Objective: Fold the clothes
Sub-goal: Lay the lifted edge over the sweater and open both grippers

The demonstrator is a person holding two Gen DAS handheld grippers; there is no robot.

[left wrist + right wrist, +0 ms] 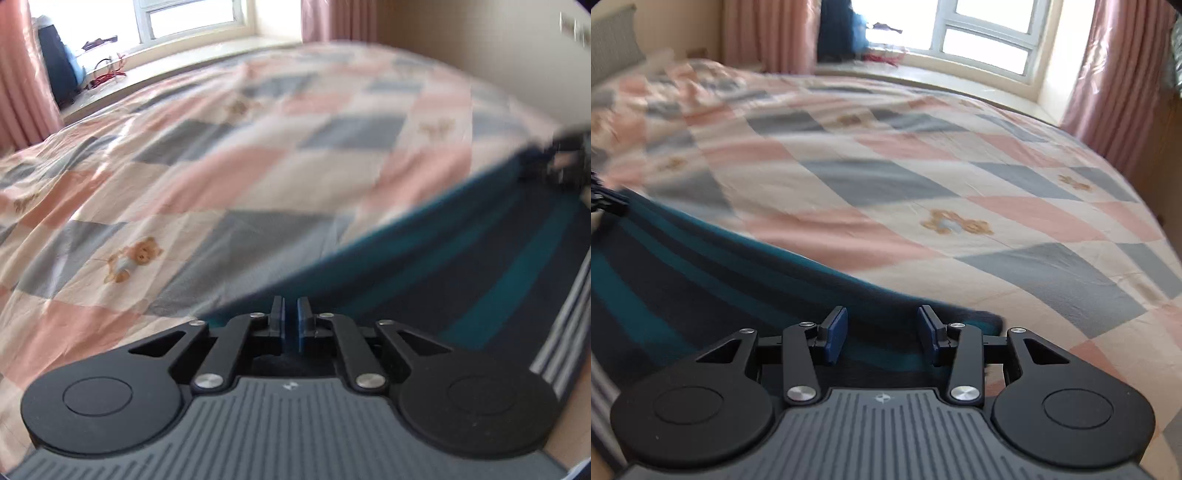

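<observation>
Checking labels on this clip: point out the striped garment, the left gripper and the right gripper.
striped garment (683,266): right wrist view, teal stripe.
left gripper (290,319): left wrist view, between its near-closed fingertips.
right gripper (882,334): right wrist view, gap between its spread fingertips.

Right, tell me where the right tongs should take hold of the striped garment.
Grip the striped garment at its near corner edge, coming in low from the bed's near side. That edge lies flat just past the open right tongs.

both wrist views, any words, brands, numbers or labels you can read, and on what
No readable text in either view.
Left gripper body: a small pale emblem, a symbol with no letters.
Right gripper body: the same small emblem, no letters.
Bedspread: only bear pictures, no words.
Striped garment: no label shows.
</observation>
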